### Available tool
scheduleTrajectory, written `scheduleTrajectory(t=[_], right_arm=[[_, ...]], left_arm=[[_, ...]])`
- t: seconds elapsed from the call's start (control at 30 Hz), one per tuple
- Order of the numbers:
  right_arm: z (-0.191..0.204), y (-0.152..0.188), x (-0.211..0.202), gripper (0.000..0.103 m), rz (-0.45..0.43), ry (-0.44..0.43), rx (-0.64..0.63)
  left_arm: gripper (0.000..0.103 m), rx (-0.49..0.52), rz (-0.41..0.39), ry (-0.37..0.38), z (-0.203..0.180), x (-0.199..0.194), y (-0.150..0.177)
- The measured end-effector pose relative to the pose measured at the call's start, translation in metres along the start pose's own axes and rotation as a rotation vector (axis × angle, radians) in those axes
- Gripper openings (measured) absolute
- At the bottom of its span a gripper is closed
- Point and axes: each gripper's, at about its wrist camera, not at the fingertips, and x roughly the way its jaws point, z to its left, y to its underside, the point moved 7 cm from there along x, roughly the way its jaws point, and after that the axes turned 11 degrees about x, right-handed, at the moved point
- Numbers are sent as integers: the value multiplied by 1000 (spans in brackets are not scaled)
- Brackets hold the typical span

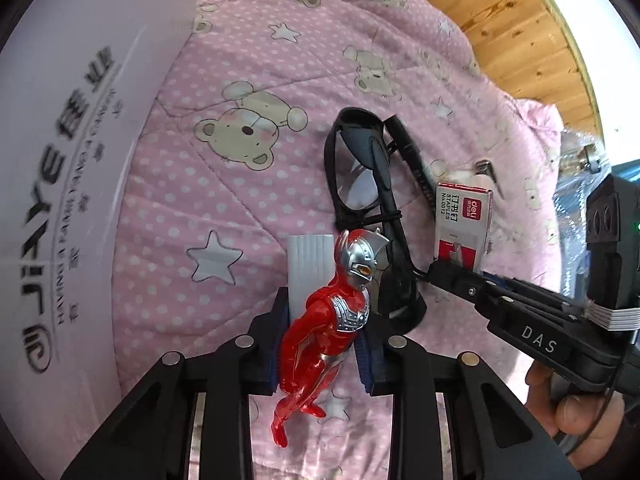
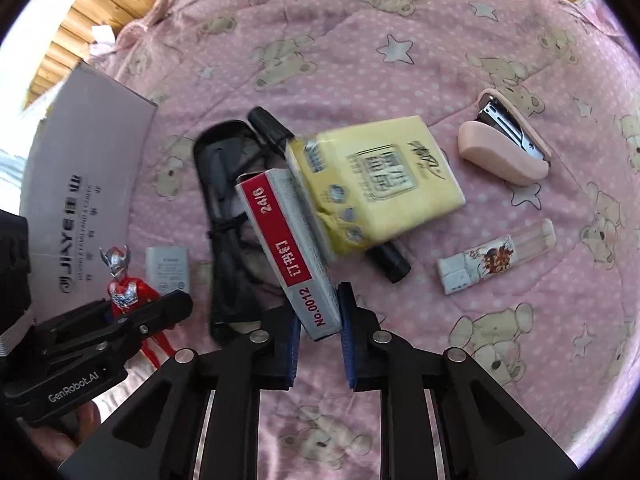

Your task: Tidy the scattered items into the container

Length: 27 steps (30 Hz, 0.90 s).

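Two clamps: left gripper (image 1: 324, 344) pinched on red-and-silver plastic hero figure (image 1: 320, 332) near white cardboard box (image 1: 60, 160) — right gripper (image 2: 320, 344) squeezing red-and-white staple carton (image 2: 288, 248) above pink bear-print quilt (image 2: 400, 40).

seen from the right gripper (image 2: 320, 344), the staple box (image 2: 294, 252) sits between its fingers, with the tissue pack (image 2: 380, 184) just beyond it, lying across a marker (image 2: 390, 260). to the right of that lie the eraser (image 2: 496, 262) and, farther out, the stapler (image 2: 506, 146) — well apart from the glasses (image 2: 228, 216) on the left. past the glasses, farther left, lies a small card (image 2: 168, 268), then the figure (image 2: 128, 296) between the left gripper's (image 1: 324, 340) fingers, and the container (image 2: 80, 184) stands at the far left on the quilt (image 2: 360, 60).
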Motion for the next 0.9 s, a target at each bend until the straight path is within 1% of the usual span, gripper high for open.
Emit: scheduleTrajectory(t=[0.13,0.27,0.33,0.4,0.5,0.67,0.7,0.73,0.83,0.9], right_arm=[[-1,8,-11,17,9,-70,68],[1,21,-26,17,10,-116,119],[1,27,-32,17,4,-127,126],[2,33,-39,17,-6,-129,125],[3,41,-43,17,-12,-129,129],[4,51,-46,17,-11,-135,129],[5,52,-47,17,-12,-137,126],[6,52,-47,17,-13,-139,122],[7,54,-50,17,-17,-142,112],[8,55,-52,17,-20,-143,107]], left_arm=[[30,-2,-19,9,1,-14,4],[30,5,-38,20,-5,-29,8],[30,0,-46,33,-9,-35,9],[30,-9,-51,64,-13,-42,9],[30,-9,-44,95,-20,-46,11],[30,25,-56,65,-32,-52,14],[26,37,-64,58,-35,-54,15],[19,64,-80,45,-38,-58,15],[19,109,-94,19,-47,-64,18],[19,105,-93,12,-47,-64,18]])
